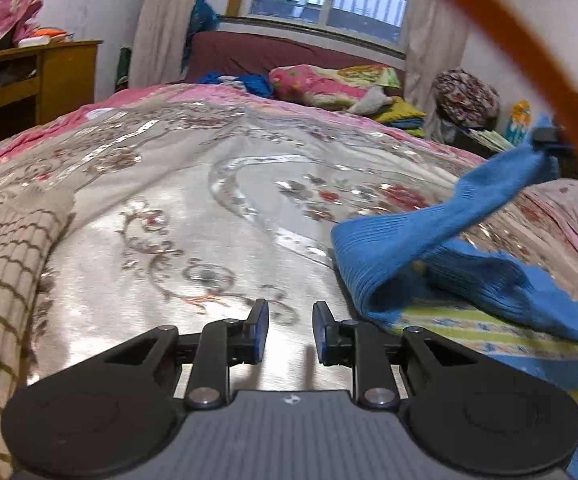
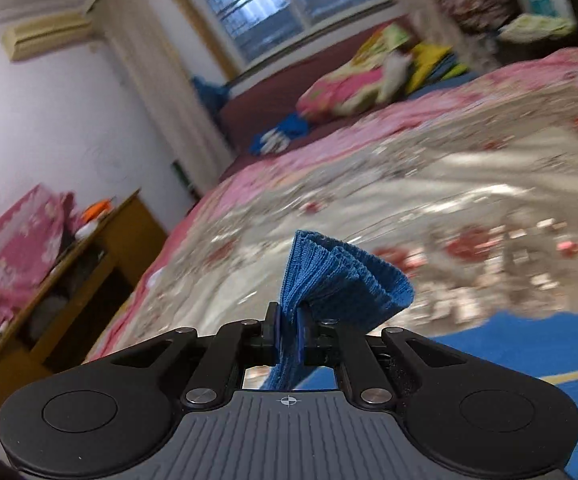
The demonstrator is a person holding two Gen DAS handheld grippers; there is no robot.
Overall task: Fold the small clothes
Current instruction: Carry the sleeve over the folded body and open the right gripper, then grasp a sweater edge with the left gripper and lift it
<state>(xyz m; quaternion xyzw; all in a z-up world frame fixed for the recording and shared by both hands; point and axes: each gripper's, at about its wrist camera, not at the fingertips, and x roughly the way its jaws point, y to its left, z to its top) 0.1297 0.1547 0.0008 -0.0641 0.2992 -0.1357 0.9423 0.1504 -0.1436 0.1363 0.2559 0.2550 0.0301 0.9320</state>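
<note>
A blue ribbed knit garment [image 1: 429, 240] lies on the floral bedspread [image 1: 209, 200] to the right of my left gripper [image 1: 291, 330], which is open and empty just above the bed. One end of the garment is lifted up to the right, where my right gripper [image 1: 547, 136] pinches it. In the right wrist view my right gripper [image 2: 291, 330] is shut on the bunched blue ribbed edge [image 2: 337, 280], held above the bed.
A checked beige cloth [image 1: 5, 280] lies at the left. A striped blue, yellow and green cloth [image 1: 489, 332] lies under the blue garment. Pillows and clothes [image 1: 329, 84] pile at the bed's far end. A wooden cabinet [image 1: 49, 76] stands left.
</note>
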